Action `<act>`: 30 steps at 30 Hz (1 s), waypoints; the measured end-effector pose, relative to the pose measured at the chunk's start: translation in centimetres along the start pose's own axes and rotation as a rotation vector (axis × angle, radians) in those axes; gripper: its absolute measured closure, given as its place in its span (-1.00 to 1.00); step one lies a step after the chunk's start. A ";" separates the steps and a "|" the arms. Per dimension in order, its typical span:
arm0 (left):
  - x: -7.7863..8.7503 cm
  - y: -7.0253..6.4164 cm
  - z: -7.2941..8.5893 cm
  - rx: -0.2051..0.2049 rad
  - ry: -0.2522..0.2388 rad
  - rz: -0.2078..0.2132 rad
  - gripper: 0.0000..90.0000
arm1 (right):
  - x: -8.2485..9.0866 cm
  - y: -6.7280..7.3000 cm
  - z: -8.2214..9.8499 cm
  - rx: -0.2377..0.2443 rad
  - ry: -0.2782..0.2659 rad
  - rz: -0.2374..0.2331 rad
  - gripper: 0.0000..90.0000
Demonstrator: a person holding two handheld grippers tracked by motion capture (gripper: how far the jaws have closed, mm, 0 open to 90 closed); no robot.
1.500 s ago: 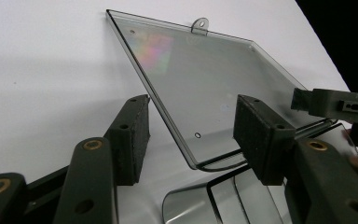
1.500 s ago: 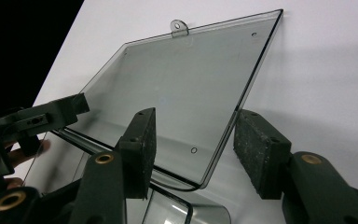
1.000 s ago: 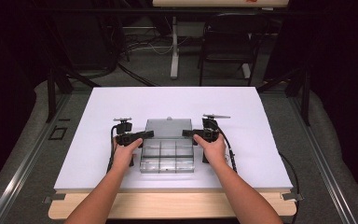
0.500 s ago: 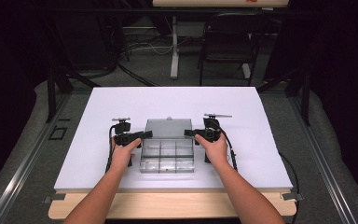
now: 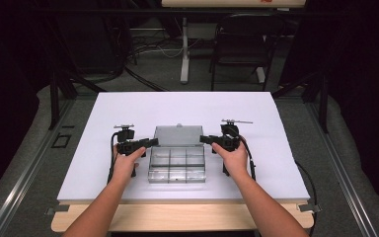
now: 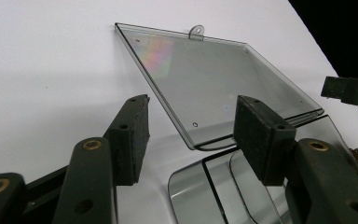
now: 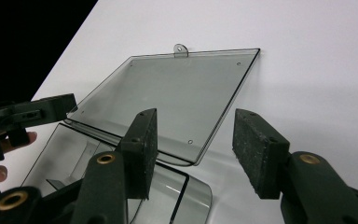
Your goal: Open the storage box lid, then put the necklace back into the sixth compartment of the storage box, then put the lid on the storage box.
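A clear plastic compartment box (image 5: 176,165) lies on the white table (image 5: 187,106), its lid (image 5: 178,135) folded open flat away from me. My left gripper (image 5: 150,142) hovers at the box's left rear corner, jaws open, nothing between them. In the left gripper view the lid (image 6: 209,84) lies ahead and the box corner (image 6: 214,186) sits below the pads (image 6: 133,133). My right gripper (image 5: 205,139) stands at the right rear corner, open and empty too. The right gripper view shows the lid (image 7: 177,95) and the box (image 7: 102,158) past its pads (image 7: 256,149).
Bare white table surface surrounds the box on every side. A wooden strip (image 5: 177,217) runs along the near edge. Beyond the far edge stand a chair (image 5: 237,49) and a stand post (image 5: 184,49) on a dark floor with cables.
Both grippers have barely shifted; the hands sit at the box's rear corners as before, and the lid stays open flat.
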State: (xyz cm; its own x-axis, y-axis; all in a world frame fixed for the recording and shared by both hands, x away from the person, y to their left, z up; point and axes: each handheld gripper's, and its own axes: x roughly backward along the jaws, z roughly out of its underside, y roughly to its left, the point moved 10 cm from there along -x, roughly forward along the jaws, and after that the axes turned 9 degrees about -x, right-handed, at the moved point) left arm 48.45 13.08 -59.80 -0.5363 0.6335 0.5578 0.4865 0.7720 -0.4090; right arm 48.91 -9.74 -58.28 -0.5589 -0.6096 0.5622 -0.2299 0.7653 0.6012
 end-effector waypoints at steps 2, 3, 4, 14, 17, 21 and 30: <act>0.3 -0.1 0.1 0.000 0.002 0.001 0.01 | 0.3 0.1 0.1 0.013 0.001 0.000 0.12; 0.4 -0.1 0.1 -0.001 0.001 0.000 0.01 | 0.5 0.0 0.2 0.022 0.000 0.003 0.13; 0.5 -0.2 0.1 -0.003 0.001 0.004 0.01 | 0.6 0.0 0.2 0.027 -0.003 0.004 0.13; 2.0 -1.0 0.9 -0.046 0.002 0.017 0.01 | 2.6 -0.5 0.4 0.086 -0.033 0.018 0.13; 2.4 -0.9 1.4 -0.047 -0.001 0.013 0.01 | 3.3 -0.7 0.6 0.104 -0.035 0.021 0.13; 2.9 -0.8 1.9 -0.047 0.006 0.014 0.01 | 3.9 -1.0 0.9 0.110 -0.035 0.019 0.16; 3.6 -0.9 2.8 -0.054 0.006 0.019 0.01 | 4.8 -1.3 1.8 0.159 -0.022 0.038 0.24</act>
State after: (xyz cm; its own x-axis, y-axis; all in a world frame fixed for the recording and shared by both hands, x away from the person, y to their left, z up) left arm 44.14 14.79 -59.44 -0.5221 0.6477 0.5549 0.5332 0.7557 -0.3804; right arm 45.05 -13.32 -57.39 -0.5869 -0.5759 0.5691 -0.3305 0.8121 0.4809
